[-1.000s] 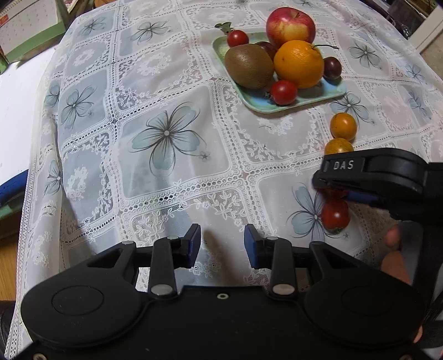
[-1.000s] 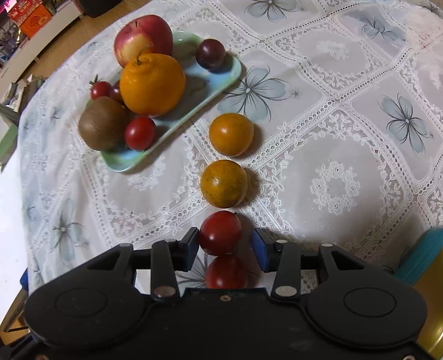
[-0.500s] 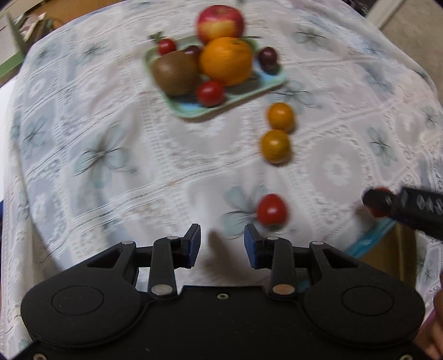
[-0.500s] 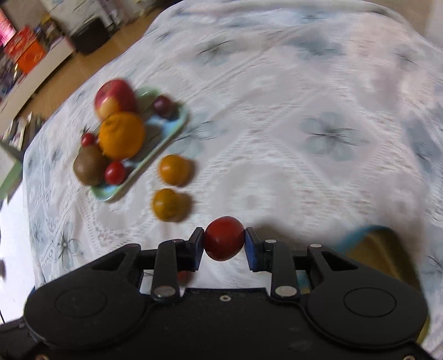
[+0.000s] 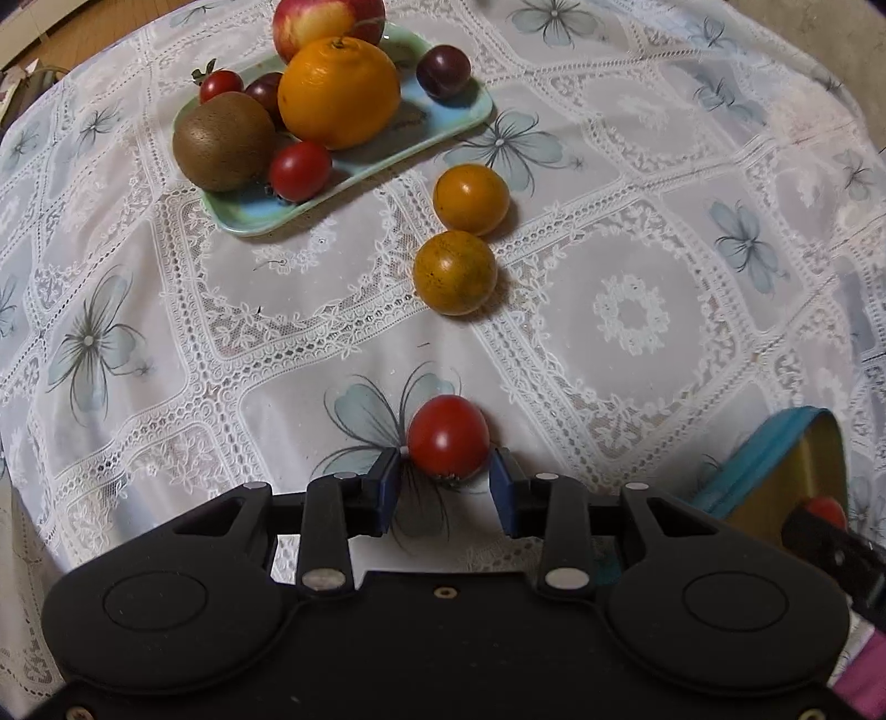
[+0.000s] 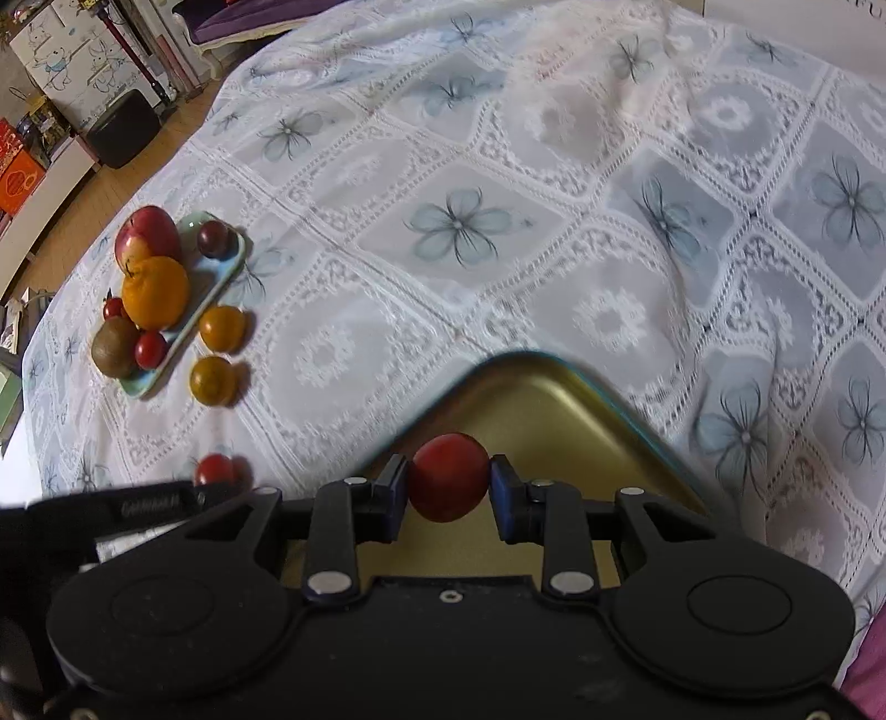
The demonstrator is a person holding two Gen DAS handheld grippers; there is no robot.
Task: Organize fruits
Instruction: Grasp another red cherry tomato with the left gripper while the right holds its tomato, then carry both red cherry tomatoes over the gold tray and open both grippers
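A: Which step is in hand now?

B: I judge two steps at once. The right claw (image 6: pixel 449 487) is closed on a red tomato (image 6: pixel 449 477) and holds it above the gold tray (image 6: pixel 559 404), which is empty as far as I can see. The left claw (image 5: pixel 444 487) is open, its blue pads on both sides of the second red tomato (image 5: pixel 448 436), which lies on the lace cloth (image 5: pixel 631 315) of the counter. I cannot tell if the pads touch it already.

A: What does the next move call for?

B: For the right claw, to go lower and open the pads gently, because a round tomato can roll on smooth metal. For the left claw, to close evenly around the middle of the tomato, not too hard, since the skin is probably soft.

A: And the other fruits?

B: Two orange-yellow tomatoes (image 5: pixel 470 198) lie on the cloth, near each other, between the second red tomato and the pale blue plate (image 5: pixel 470 111). The plate carries an apple (image 5: pixel 326 22), an orange (image 5: pixel 339 91), a kiwi (image 5: pixel 224 141) and some small red and dark fruits.

A: Is there room for moving?

B: Yes. The cloth between the tray and the plate is open. But the tray sits near the edge of the counter on the person's side, and the two claws are close together there, so the arms could meet.
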